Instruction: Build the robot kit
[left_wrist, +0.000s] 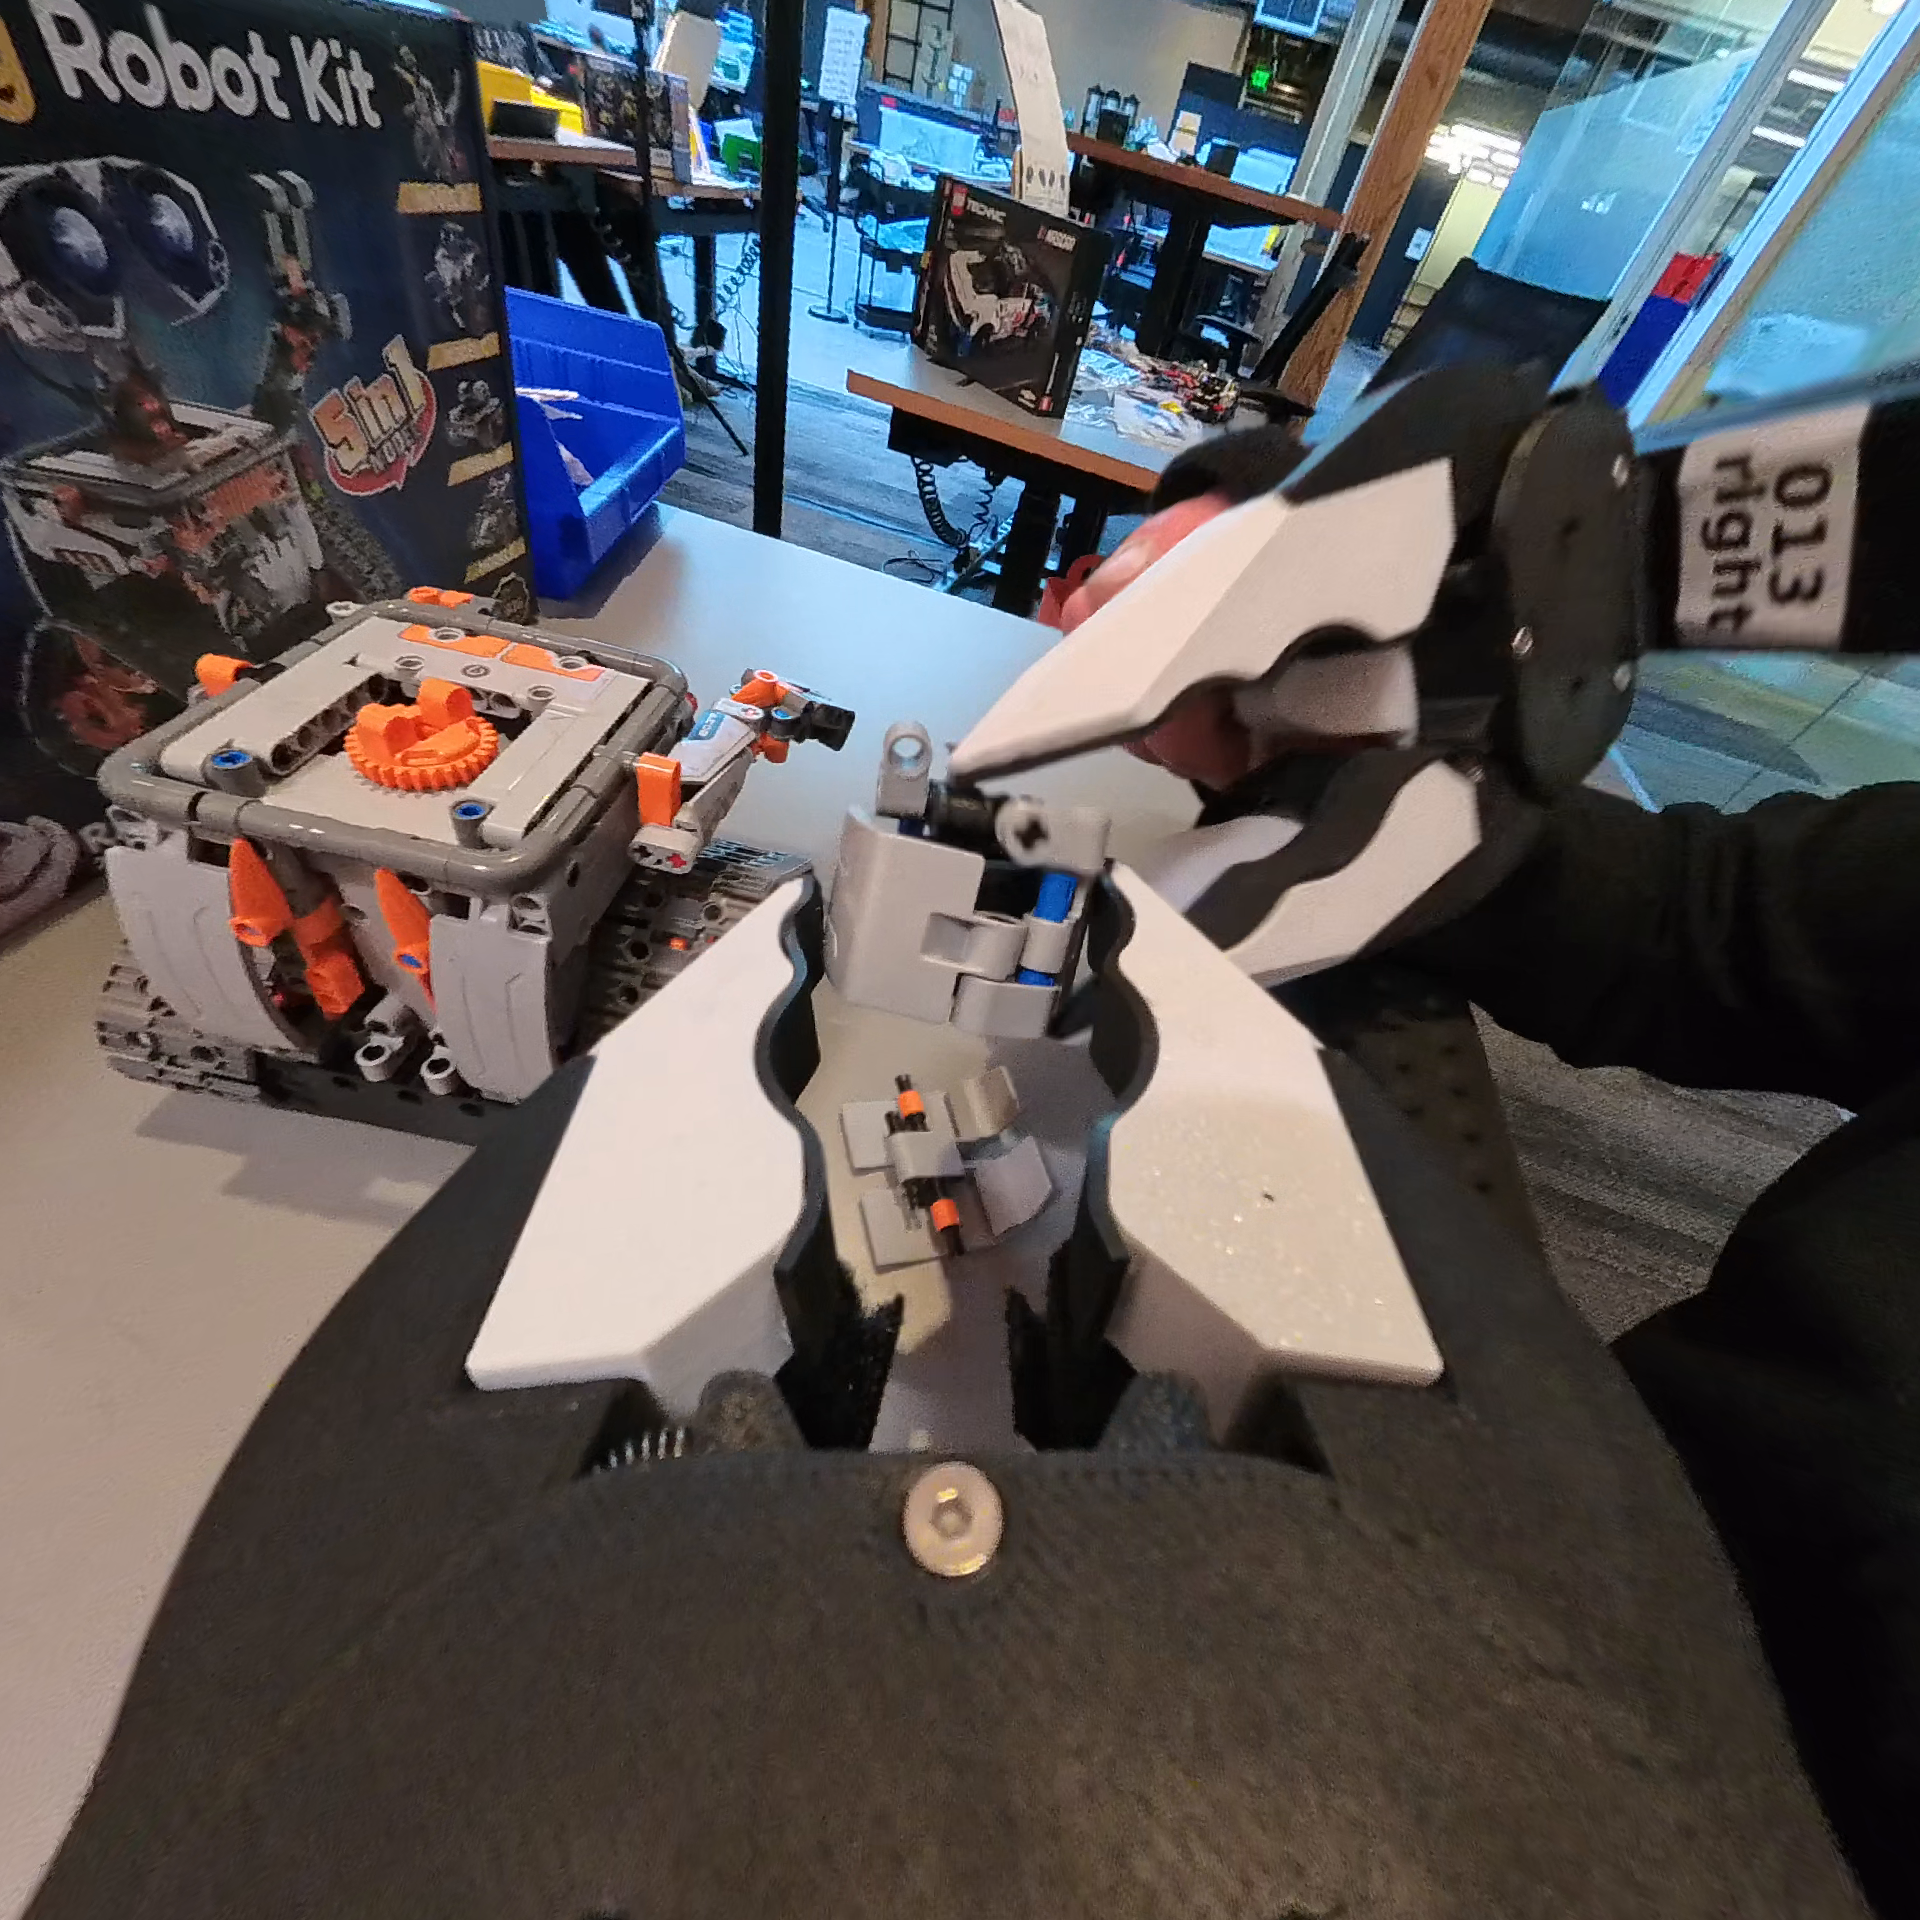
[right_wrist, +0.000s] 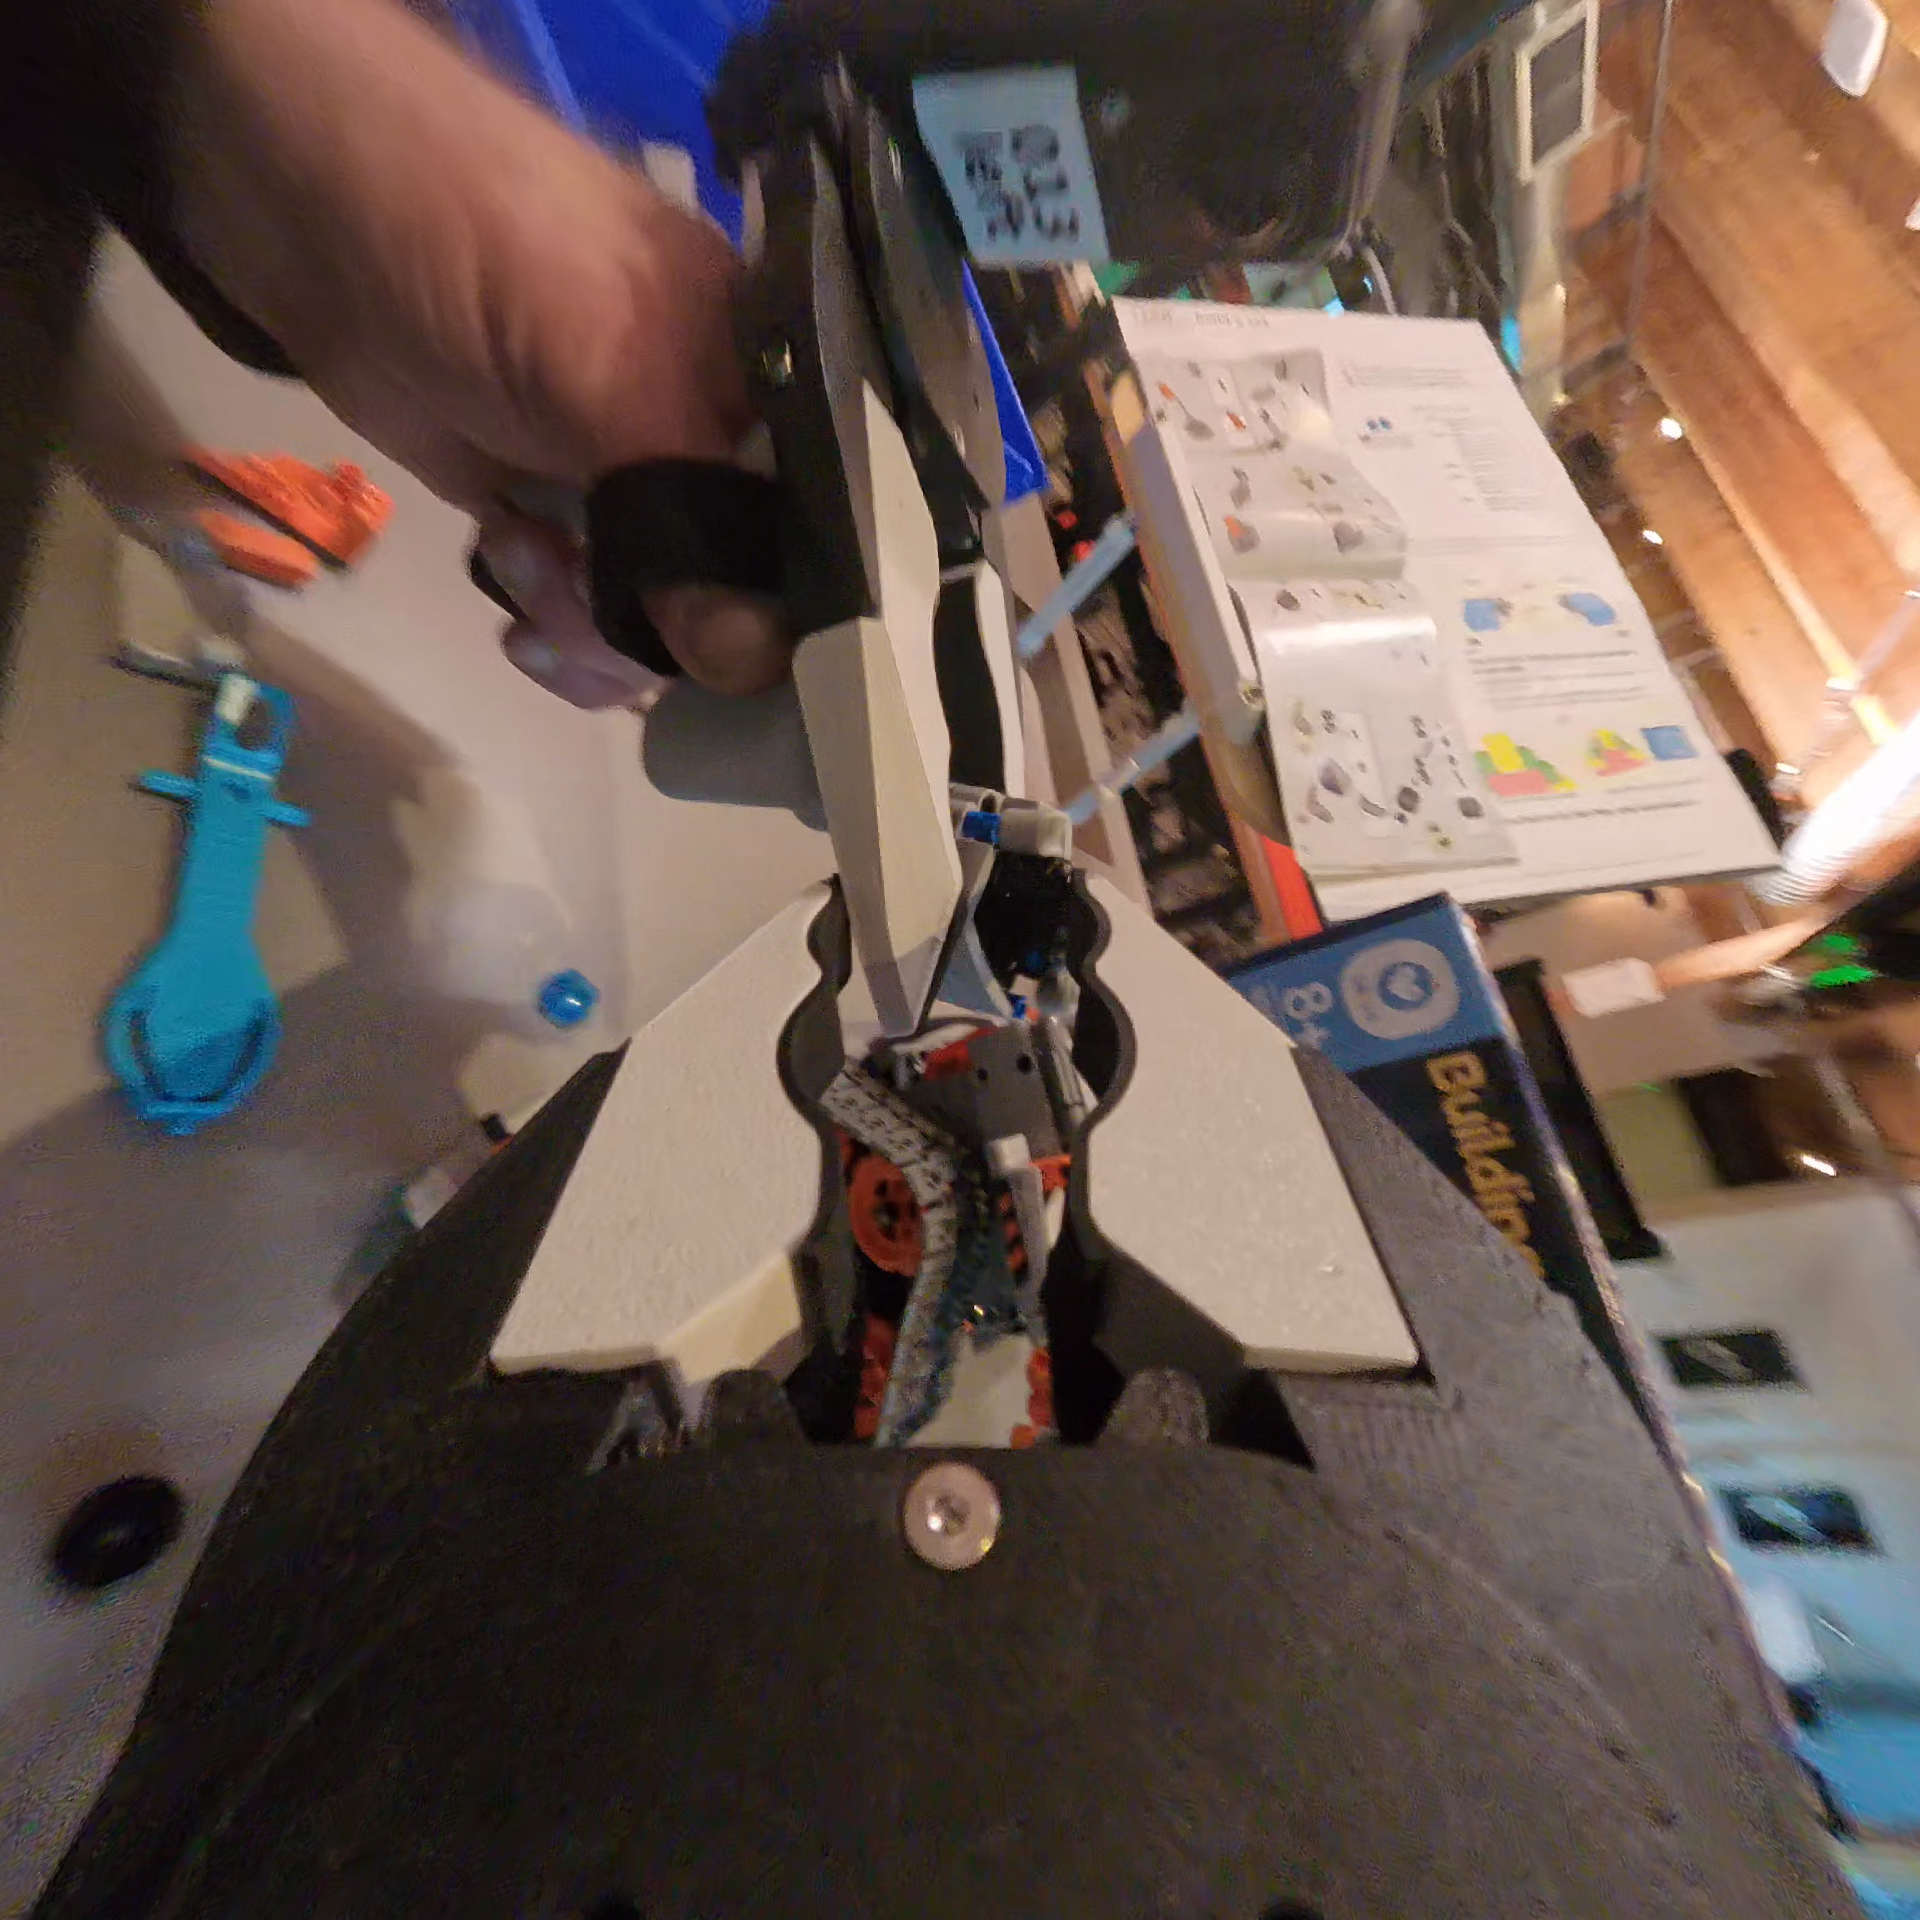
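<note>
1. Left wrist view: the left gripper (left_wrist: 951, 935) is clenched on a grey brick sub-assembly with blue pins (left_wrist: 935, 925), held above the white table (left_wrist: 187, 1247)
2. The right gripper (left_wrist: 961, 774) pinches a black pin on that sub-assembly's top
3. A half-built grey and orange tracked brick robot (left_wrist: 395, 842) stands at left, a small loose grey hinged piece (left_wrist: 935, 1164) lies near
4. The far blue plastic bin (left_wrist: 597, 436) holds contents too unclear to tell
</note>
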